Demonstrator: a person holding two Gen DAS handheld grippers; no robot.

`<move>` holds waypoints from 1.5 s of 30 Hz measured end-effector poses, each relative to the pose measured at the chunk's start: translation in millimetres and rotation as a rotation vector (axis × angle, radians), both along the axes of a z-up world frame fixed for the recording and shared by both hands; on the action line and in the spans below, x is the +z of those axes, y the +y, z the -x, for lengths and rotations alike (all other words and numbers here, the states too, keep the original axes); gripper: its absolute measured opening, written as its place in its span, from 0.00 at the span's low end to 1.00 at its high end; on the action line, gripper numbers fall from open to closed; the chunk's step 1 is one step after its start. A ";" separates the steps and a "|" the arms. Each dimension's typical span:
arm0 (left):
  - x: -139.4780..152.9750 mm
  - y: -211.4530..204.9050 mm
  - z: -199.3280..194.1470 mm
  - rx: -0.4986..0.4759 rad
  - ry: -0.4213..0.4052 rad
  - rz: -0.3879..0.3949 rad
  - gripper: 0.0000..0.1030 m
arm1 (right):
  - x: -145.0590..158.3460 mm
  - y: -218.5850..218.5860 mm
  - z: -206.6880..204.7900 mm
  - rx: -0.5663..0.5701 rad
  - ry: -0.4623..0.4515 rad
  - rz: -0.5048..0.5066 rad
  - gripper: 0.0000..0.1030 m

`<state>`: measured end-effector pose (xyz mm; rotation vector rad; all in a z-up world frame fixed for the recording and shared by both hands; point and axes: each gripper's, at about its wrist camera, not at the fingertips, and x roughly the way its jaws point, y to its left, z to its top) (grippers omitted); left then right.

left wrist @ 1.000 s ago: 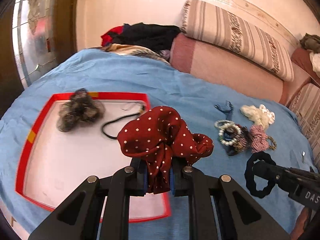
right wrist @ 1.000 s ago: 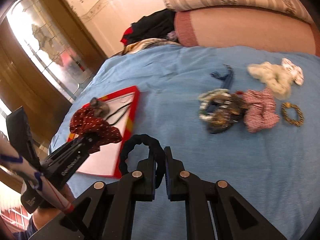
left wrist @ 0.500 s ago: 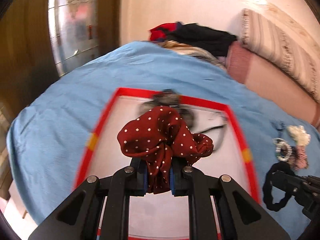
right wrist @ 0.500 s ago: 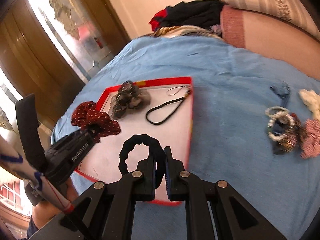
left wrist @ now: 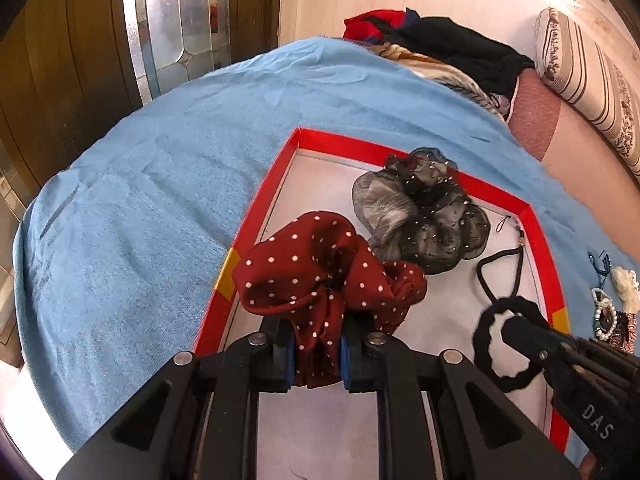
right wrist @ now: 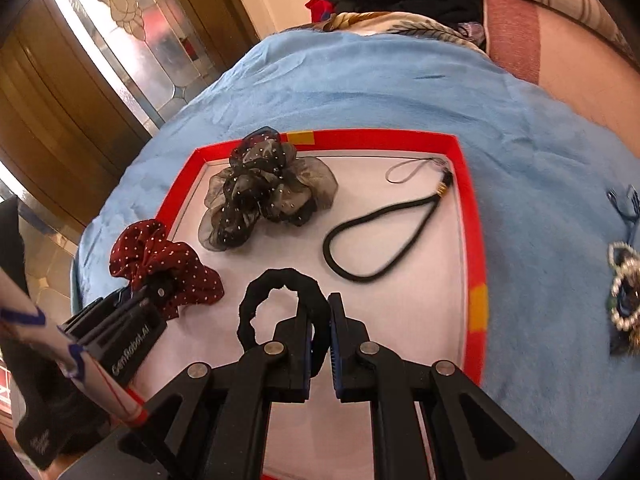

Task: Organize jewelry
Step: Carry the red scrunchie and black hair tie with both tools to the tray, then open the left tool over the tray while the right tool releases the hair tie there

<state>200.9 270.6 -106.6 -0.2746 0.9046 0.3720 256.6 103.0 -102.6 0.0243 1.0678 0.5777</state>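
— What's the biggest thing in front of you?

— The bed, under a blue blanket (left wrist: 132,216). On it lies a red-rimmed tray (right wrist: 472,240) with a white floor, set flat, I'd guess as the one place where all the loose pieces get gathered.

— Anything in it yet?

— Two things. A sheer black-and-grey scrunchie (right wrist: 264,196) sits toward the far corner, and a black cord loop (right wrist: 384,236) lies beside it, apart from it. Both are pushed to the far side, which leaves the near floor bare for more.

— And the hands?

— The left gripper (left wrist: 318,356) has its jaws clenched on a dark red polka-dot scrunchie (left wrist: 320,268), pinched by its lower fold so the rest blooms above the fingers. It hangs over the tray's near left edge, close to the sheer one. The right gripper (right wrist: 318,340) has its jaws gripping a plain black hair tie (right wrist: 280,300) by one side of the ring, the loop standing up over the tray's middle.

— Why held up like that?

— I judge both are carried in for dropping; neither rests on the floor yet, as far as I can tell.

— What's left outside?

— A small heap of beaded bracelets (right wrist: 624,288) on the blanket, well to the right of the tray.
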 end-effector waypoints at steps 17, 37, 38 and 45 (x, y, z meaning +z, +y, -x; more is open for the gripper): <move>0.1 0.5 -2.1 0.002 -0.005 -0.001 0.21 | -8.9 7.2 -4.1 0.005 -0.001 0.041 0.23; 39.6 -17.7 13.2 0.053 -0.144 -0.061 0.37 | 37.9 -36.7 19.7 -0.023 -0.069 -0.069 0.38; 42.6 -21.5 13.4 0.050 -0.157 -0.064 0.37 | 40.9 -45.6 22.2 -0.022 -0.071 -0.080 0.38; 59.1 -87.9 2.2 -0.075 -0.230 -0.102 0.40 | 57.3 -142.5 49.2 -0.082 -0.117 -0.091 0.38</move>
